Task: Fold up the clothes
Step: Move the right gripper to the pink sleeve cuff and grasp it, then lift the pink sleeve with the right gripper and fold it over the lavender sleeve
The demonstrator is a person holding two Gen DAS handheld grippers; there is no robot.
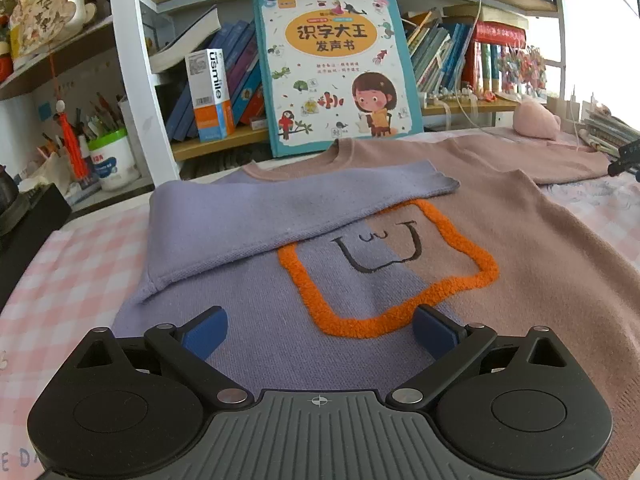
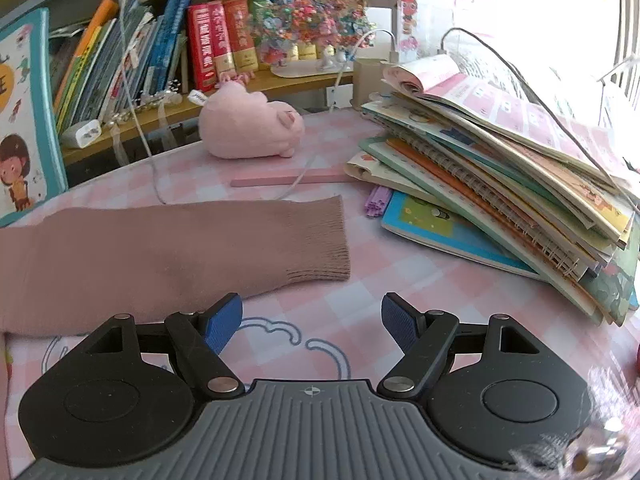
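We're over the sweater (image 1: 400, 240) now, spread flat on the checked tablecloth (image 2: 360, 280), purple sleeve (image 1: 280, 204) already folded across the chest above the orange patch (image 1: 384, 272). Our left gripper (image 1: 320, 330) hovers above the purple half, fingers apart, nothing between them, the patch's lower edge just ahead of the tips.

Our right gripper (image 2: 312, 322) has its fingers spread wide and empty too. The pink sleeve (image 2: 180, 248) lies ahead and to the left of them, its ribbed cuff (image 2: 324, 240) just past the left fingertip (image 2: 224, 322).

Next up, we reckon, is that pink sleeve. We want to slide left, straddle the cuff edge, pinch both layers cleanly, then carry it across to mirror the purple one. Watch the white cable (image 2: 152, 176) beyond and the book stack (image 2: 500, 200) off to the right.
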